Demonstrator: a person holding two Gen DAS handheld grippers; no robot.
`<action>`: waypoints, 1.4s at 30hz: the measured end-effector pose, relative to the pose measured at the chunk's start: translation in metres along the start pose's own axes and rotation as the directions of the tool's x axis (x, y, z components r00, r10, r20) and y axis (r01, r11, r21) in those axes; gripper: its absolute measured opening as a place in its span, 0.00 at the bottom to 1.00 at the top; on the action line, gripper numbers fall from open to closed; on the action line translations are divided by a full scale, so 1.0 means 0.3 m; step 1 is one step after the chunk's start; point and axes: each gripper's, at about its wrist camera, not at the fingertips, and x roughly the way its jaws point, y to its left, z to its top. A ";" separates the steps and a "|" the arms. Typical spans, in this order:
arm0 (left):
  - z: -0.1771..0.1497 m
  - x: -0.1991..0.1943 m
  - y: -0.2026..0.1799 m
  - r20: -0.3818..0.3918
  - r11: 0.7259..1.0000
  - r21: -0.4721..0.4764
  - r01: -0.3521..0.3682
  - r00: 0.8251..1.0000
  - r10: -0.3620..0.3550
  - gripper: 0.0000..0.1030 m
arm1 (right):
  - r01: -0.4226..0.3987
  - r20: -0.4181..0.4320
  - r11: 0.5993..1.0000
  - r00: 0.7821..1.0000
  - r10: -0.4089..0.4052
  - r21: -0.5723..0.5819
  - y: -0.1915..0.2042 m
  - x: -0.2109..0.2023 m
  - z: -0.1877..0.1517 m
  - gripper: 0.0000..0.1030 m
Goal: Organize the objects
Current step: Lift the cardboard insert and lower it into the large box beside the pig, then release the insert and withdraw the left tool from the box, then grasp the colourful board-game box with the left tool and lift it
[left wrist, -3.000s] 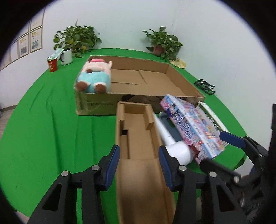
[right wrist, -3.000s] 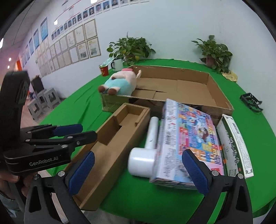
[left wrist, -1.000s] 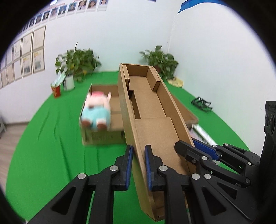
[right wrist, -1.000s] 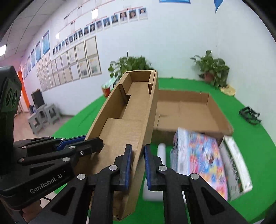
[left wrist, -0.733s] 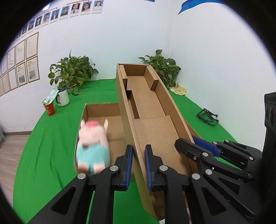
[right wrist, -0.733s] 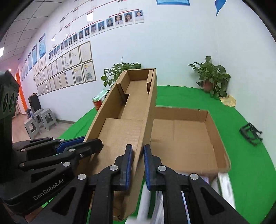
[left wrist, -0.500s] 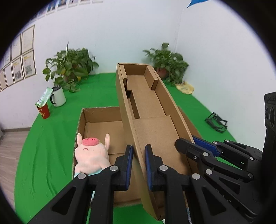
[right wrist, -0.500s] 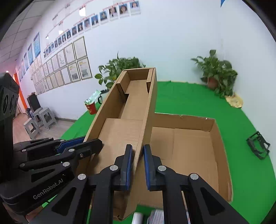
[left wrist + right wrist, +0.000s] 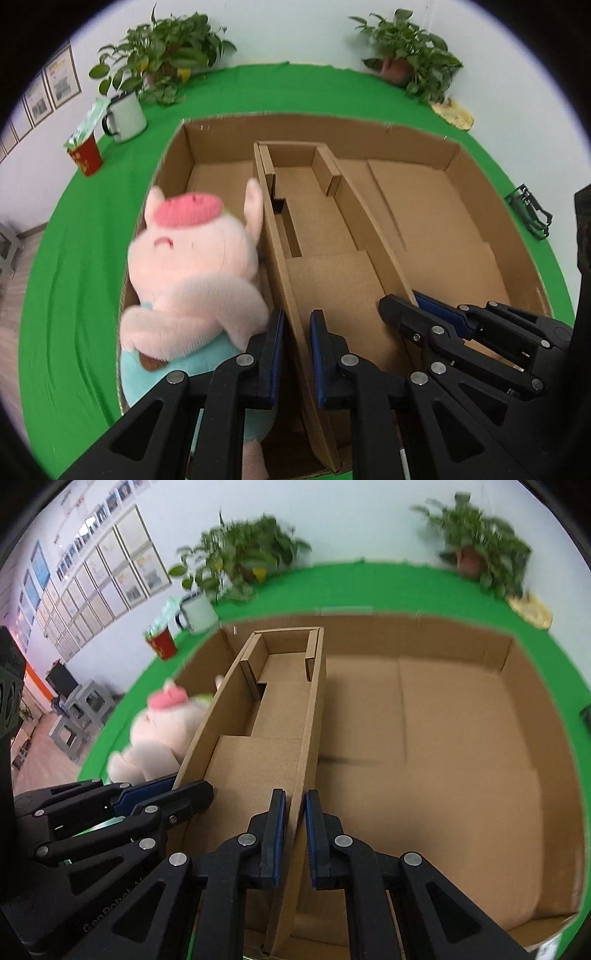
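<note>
A plush pig (image 9: 192, 266) lay at the left of the large cardboard box (image 9: 491, 295). Beside it, left gripper (image 9: 295, 354) and right gripper (image 9: 293, 834) each pinched a wall of the narrow cardboard tray (image 9: 332, 288); lowered carelessly, it might have snagged on the pig.

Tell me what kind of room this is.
Probably an office or lab set up for recording: rows of framed certificates on the wall, a table draped in green cloth, and potted plants at its far edge.
</note>
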 end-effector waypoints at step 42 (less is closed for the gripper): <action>-0.556 -0.449 -0.269 0.357 0.944 0.216 0.248 0.880 -0.313 0.80 | -0.090 0.201 0.935 0.965 0.166 -0.343 -0.226 -0.723 -0.908 1.00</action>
